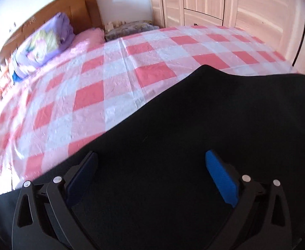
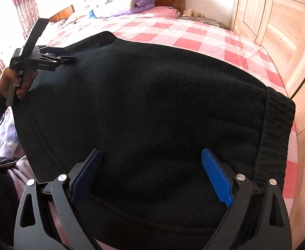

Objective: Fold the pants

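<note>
Both tongs stand with their blue pads spread wide and nothing between them, so neither is grasping the pants at this moment.

From the left wrist view, the left tongs hover low over the black pants, which lie spread on the bed with its pink and white checked sheet. A peak of cloth sticks up at the far edge of the pants. The left pad is shadowed and the fabric is so dark that I cannot tell whether the pads touch it. Beyond lie a purple quilt by the headboard and pale wooden wardrobe doors. The risk here is a shallow bite: if these tongs close on flat cloth, they may catch only the top layer, and the layer under it would drag or stay behind.

From the right wrist view, the right tongs sit over the wide part of the pants, near the ribbed waistband, which reaches close to the bed's edge. The left tongs show at the far left, held in a hand, tips at the cloth's edge. Trouble could come from the waistband sliding off the mattress if pulled that way, or from the two tongs lifting unevenly, which would skew the fold and leave the peak bunched.
</note>
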Demonstrator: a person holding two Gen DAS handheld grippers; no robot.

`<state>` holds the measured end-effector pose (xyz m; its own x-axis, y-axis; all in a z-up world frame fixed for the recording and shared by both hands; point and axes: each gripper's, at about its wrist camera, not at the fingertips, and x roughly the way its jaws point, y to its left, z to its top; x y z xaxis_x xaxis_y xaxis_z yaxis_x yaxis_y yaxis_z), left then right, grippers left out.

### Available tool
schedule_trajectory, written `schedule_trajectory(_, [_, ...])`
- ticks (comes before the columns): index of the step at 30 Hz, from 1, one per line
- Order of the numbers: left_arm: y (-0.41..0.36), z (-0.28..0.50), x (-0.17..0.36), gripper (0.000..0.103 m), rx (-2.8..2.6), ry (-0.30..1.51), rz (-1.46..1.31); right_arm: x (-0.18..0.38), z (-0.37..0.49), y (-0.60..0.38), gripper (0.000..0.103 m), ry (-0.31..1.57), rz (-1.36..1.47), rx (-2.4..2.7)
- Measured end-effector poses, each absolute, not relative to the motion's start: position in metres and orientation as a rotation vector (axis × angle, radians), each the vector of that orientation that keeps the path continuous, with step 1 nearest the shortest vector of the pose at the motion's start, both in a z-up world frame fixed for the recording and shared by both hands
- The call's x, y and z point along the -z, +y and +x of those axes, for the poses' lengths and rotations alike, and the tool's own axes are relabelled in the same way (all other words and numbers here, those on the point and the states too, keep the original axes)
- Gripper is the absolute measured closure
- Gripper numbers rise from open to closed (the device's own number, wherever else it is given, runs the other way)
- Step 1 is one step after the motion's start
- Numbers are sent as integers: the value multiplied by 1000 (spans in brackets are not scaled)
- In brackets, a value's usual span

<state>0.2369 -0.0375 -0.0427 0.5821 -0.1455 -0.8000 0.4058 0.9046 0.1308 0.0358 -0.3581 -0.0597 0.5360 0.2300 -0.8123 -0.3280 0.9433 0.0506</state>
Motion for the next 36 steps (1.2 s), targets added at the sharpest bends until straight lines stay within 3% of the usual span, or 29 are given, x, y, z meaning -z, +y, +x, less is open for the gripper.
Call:
schedule_trajectory(9, [-34, 237, 47, 1, 333, 880, 303, 49, 32, -356, 12, 949, -108, -293])
schedule_trajectory(16, [-37, 235, 47, 1, 326, 870, 310, 19, 72, -357, 11, 837, -146, -179])
schedule_trajectory(23, [-38, 235, 47, 1, 332, 872, 297, 53, 113, -358, 8, 930, -159, -174])
schedule_trajectory(28, [-38, 236, 48, 1, 333, 874, 293, 46, 94, -349, 8, 938, -223, -82])
schedule_trajectory(32, [-38, 236, 49, 1, 333, 874, 293, 34, 58, -357, 7, 850, -67, -151])
schedule_trajectory(36, [-38, 236, 49, 1, 332, 873, 295, 58, 23, -362, 7, 870, -105, -194])
